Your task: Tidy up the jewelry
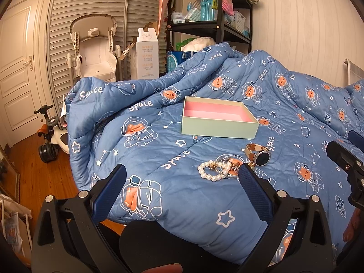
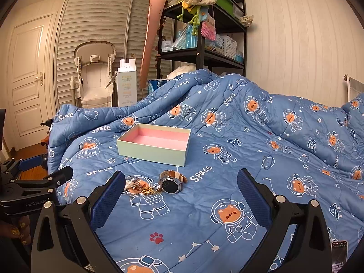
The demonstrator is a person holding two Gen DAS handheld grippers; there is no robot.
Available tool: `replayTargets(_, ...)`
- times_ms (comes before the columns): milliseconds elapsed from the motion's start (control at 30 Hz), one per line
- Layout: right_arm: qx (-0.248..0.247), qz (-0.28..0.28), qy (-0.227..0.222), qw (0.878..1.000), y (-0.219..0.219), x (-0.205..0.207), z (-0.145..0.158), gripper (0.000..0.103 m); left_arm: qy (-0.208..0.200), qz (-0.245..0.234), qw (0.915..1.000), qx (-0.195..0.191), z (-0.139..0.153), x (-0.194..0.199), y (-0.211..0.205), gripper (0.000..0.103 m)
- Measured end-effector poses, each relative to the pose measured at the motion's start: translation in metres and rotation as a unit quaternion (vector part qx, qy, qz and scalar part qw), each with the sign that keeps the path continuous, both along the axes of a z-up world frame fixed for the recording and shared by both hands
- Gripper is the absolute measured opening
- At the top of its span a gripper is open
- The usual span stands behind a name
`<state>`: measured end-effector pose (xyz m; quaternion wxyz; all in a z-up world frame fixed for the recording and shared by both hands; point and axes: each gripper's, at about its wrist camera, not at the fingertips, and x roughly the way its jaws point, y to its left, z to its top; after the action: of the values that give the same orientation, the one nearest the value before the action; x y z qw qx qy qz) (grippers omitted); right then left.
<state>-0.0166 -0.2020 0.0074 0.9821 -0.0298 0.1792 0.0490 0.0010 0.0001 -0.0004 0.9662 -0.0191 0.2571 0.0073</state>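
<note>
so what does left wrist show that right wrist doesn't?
Left wrist only: the whole pearl bracelet, and a ride-on toy on the wood floor by the door.

Right wrist only: a red paw print on the quilt, and a phone at the lower right edge.

Both: the open box with pink lining, empty; the watch in front of it; both grippers, left and right, open and holding nothing.
</note>
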Motion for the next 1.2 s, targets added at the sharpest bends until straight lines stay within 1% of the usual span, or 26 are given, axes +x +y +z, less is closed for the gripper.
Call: replayTargets(1200, -0.001, 0.001, 0.001, 1.000, 0.0004, 0.0006, -0.0004, 0.096, 0.002, 0.000, 1.0000, 0.001, -0.0029, 0.0012, -0.0002, 0.097)
